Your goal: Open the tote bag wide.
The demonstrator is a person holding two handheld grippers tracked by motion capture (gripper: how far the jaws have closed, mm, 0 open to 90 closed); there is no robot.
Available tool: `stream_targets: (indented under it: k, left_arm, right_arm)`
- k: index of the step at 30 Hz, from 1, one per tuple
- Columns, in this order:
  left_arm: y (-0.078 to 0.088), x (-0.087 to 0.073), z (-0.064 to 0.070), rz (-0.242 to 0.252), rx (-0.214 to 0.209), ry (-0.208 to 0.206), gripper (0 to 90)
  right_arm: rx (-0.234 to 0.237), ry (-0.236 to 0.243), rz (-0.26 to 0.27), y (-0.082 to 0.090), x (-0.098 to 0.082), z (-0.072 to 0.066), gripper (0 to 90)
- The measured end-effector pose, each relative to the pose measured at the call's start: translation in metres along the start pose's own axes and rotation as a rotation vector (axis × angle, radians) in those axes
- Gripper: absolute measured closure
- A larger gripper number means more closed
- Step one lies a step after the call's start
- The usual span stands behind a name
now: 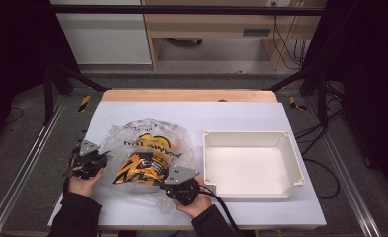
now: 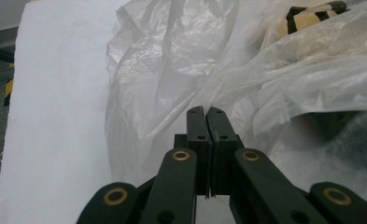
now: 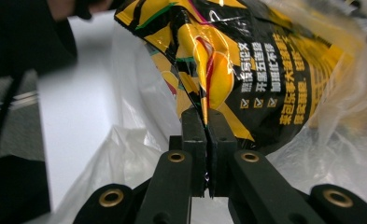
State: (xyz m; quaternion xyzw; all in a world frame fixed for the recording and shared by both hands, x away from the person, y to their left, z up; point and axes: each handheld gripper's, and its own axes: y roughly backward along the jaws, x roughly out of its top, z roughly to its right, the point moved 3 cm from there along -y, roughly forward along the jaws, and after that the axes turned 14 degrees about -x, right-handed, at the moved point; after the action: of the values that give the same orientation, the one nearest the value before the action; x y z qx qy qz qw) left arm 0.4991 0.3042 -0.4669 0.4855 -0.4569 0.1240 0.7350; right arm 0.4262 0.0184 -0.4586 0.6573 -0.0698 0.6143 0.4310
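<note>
A crumpled clear plastic bag (image 1: 152, 136) with yellow and black print lies left of the table's middle. A yellow and black snack packet (image 1: 141, 169) sticks out of its near side. My left gripper (image 1: 103, 158) sits at the bag's left edge, and in the left gripper view it (image 2: 205, 113) is shut with the bag's film (image 2: 162, 70) at its tips. My right gripper (image 1: 161, 181) is at the packet's near right. Seen from the right gripper view, it (image 3: 205, 115) is shut on the packet's (image 3: 246, 60) lower edge.
An empty white tray (image 1: 295, 165) stands to the right of the bag on the white table cover (image 1: 196, 111). A wooden strip (image 1: 189, 95) runs along the far edge. Metal frame rails and cables flank the table on the floor.
</note>
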Motion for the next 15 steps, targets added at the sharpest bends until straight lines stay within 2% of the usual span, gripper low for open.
stream_targets:
  k: [4,11,15]
  left_arm:
    - [0.0,0.0,0.0,0.0,-0.001,0.0,89.0]
    - [-0.001,0.0,0.0,-0.005,-0.001,-0.005,89.0]
    - [-0.002,0.0,0.001,-0.008,-0.001,-0.008,89.0]
  right_arm:
    - [0.01,-0.008,0.033,0.009,0.008,0.003,88.6]
    - [0.039,-0.058,0.115,0.031,0.032,0.012,88.5]
    - [0.044,-0.078,0.148,0.037,0.04,0.015,88.6]
